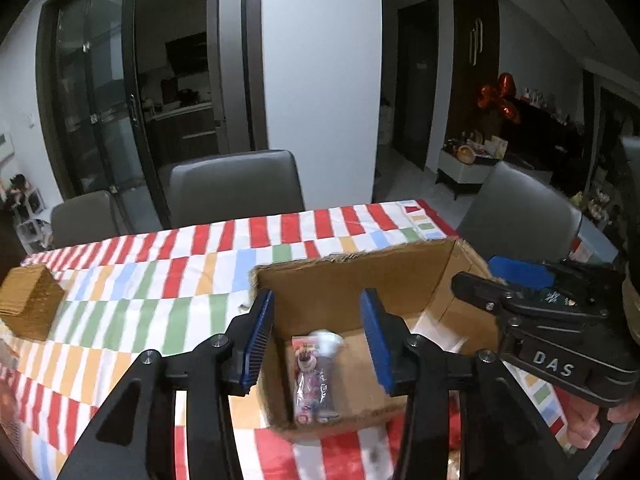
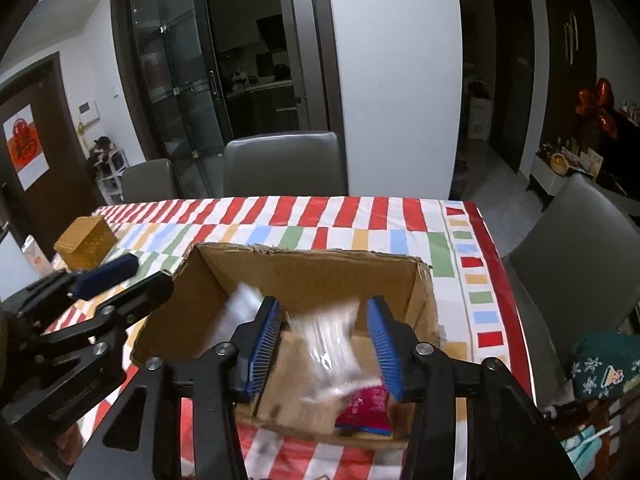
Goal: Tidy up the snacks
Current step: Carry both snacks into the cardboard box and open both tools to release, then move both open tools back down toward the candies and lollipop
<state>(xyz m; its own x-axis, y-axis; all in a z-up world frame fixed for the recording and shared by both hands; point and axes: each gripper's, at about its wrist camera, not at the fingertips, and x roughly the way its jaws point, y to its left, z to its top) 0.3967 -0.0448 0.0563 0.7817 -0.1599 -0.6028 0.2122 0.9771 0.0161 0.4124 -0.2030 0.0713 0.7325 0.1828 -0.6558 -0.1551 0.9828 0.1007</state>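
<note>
Now both grippers, left (image 1: 316, 334) and right (image 2: 323, 338), hang with jaws apart, empty, over the box (image 2: 312, 270). Packets lie inside: pink one (image 1: 314, 380), clear blurred one (image 2: 334, 344). Likely light, crinkly, slippery; pinch mid-body.

Left gripper (image 1: 318, 336) and right gripper (image 2: 324, 340) both point forward and down, side by side — jaws spread wide on each, nothing between the blue pads (image 1: 258, 340).

Matt corrugated cardboard box (image 2: 320, 276), glossy plastic snack wrapper (image 1: 314, 380), woven cloth tablecloth (image 1: 160, 280)
</note>
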